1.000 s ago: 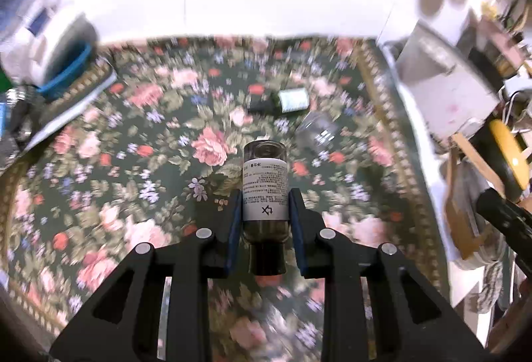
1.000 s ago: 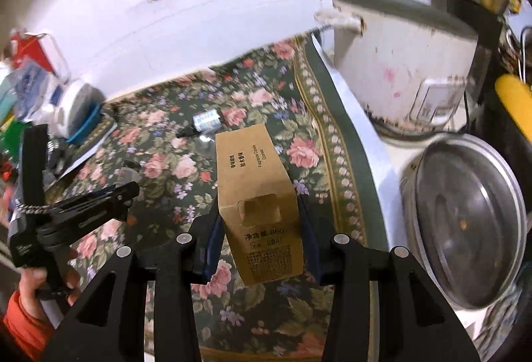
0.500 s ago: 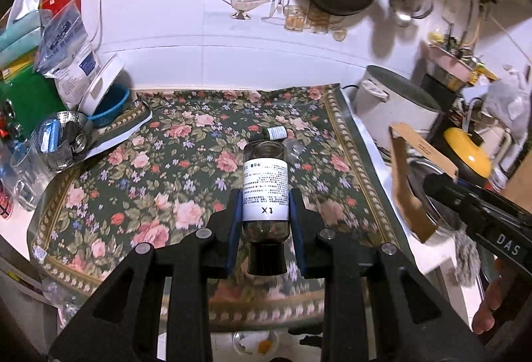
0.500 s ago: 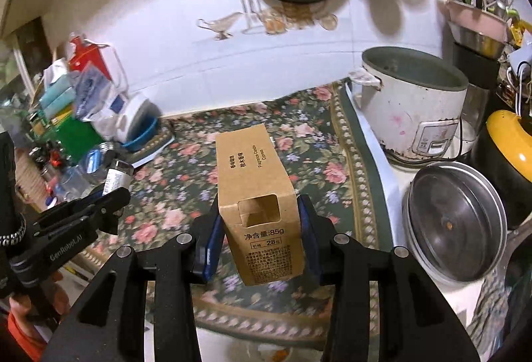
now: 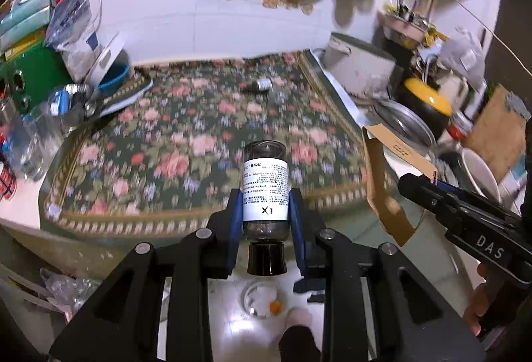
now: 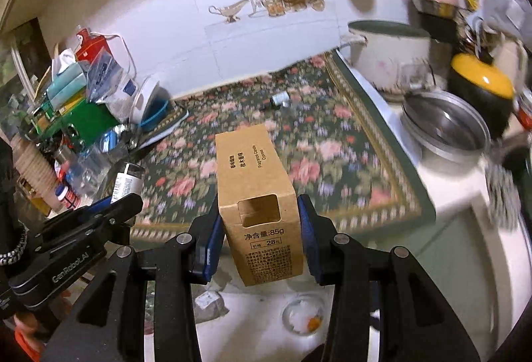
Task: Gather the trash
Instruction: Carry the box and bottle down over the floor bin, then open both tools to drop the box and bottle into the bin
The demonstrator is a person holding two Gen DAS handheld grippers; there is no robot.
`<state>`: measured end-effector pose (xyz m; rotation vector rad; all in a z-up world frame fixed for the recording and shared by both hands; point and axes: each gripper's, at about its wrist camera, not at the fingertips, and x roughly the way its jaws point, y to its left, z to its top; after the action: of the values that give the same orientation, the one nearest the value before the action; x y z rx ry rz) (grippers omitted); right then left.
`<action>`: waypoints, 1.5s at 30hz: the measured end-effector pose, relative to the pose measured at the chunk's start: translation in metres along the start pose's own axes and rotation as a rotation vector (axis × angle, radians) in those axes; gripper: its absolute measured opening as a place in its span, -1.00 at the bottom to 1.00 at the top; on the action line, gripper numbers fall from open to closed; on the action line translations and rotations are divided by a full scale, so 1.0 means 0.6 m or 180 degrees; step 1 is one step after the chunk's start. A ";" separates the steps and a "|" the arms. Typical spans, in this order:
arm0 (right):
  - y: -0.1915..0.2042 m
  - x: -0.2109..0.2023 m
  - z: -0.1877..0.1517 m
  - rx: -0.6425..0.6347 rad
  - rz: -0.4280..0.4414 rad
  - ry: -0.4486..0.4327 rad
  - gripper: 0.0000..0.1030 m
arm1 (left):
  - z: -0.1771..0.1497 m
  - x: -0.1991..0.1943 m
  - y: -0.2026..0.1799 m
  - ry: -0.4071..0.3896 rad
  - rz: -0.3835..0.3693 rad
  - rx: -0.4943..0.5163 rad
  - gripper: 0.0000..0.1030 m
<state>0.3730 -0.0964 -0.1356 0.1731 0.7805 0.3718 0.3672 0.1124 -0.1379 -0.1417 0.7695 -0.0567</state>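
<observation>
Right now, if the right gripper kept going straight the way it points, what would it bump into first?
Probably the flowered cloth on the counter. The right gripper, holding the cardboard box, aims down at it; nothing else seems in that line, though depth is unclear.

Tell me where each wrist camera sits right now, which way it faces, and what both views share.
Left wrist: behind the left gripper, angled down over the counter edge at the floral cloth; it grips a labelled bottle; the right gripper shows at right.
Right wrist: behind the right gripper, same heading; it grips a brown carton; the left gripper shows at left.
Shared: cloth, small bottle lying on it, white pot, floor bowl.
</observation>
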 end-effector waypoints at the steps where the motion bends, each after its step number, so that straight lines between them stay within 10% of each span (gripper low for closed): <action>1: 0.004 -0.004 -0.014 0.0051 -0.0003 0.0042 -0.25 | -0.014 -0.007 0.003 0.0048 -0.0024 0.0001 -0.48; 14: 0.006 0.002 -0.139 0.0042 -0.0189 0.0506 -0.25 | -0.167 0.035 0.004 0.0598 -0.0130 -0.0199 -0.48; 34: -0.240 0.373 -0.437 -0.0129 -0.0113 0.1307 -0.25 | -0.548 0.523 0.003 0.1445 -0.0162 -0.0685 -0.48; 45: -0.243 0.498 -0.480 -0.0271 0.0056 0.1523 -0.10 | -0.598 0.629 0.019 0.1419 -0.0098 -0.0453 -0.28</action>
<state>0.3997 -0.1102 -0.5745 0.0082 1.2327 0.4699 0.3879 0.0466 -0.6540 -0.2817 1.2174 -0.0636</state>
